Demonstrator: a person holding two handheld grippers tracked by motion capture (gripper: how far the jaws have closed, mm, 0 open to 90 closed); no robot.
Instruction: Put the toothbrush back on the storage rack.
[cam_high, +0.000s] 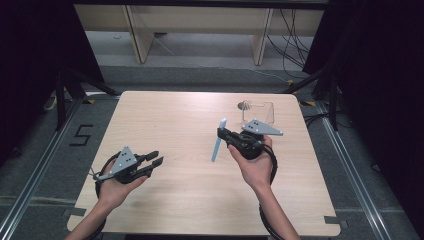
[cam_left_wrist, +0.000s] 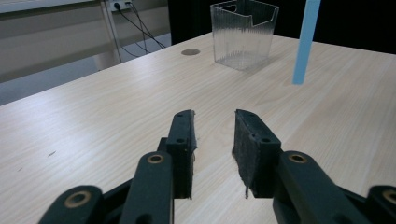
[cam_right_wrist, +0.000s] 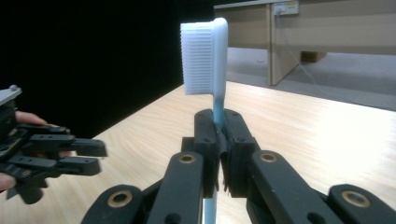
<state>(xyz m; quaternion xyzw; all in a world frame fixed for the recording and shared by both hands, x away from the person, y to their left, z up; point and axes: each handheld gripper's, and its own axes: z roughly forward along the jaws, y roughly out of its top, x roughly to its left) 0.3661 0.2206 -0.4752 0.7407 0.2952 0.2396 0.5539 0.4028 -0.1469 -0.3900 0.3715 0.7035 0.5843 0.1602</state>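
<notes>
A light blue toothbrush (cam_high: 216, 145) with a white bristle head (cam_right_wrist: 204, 56) stands nearly upright over the wooden table (cam_high: 170, 120), head up. My right gripper (cam_high: 220, 133) is shut on its handle just below the head, right of the table's middle. In the left gripper view the handle's lower end (cam_left_wrist: 306, 42) hangs clear of the tabletop. My left gripper (cam_high: 156, 158) hovers low over the near left part of the table, its jaws apart with nothing between them (cam_left_wrist: 215, 122). In the right gripper view the left gripper (cam_right_wrist: 93, 156) sits off to the left.
A clear ribbed plastic cup (cam_high: 258, 113) stands upright at the far right of the table, just behind my right hand; it looks empty (cam_left_wrist: 243, 32). A small dark round mark (cam_high: 243, 105) lies beside it. Wooden furniture legs and cables are on the floor beyond the far edge.
</notes>
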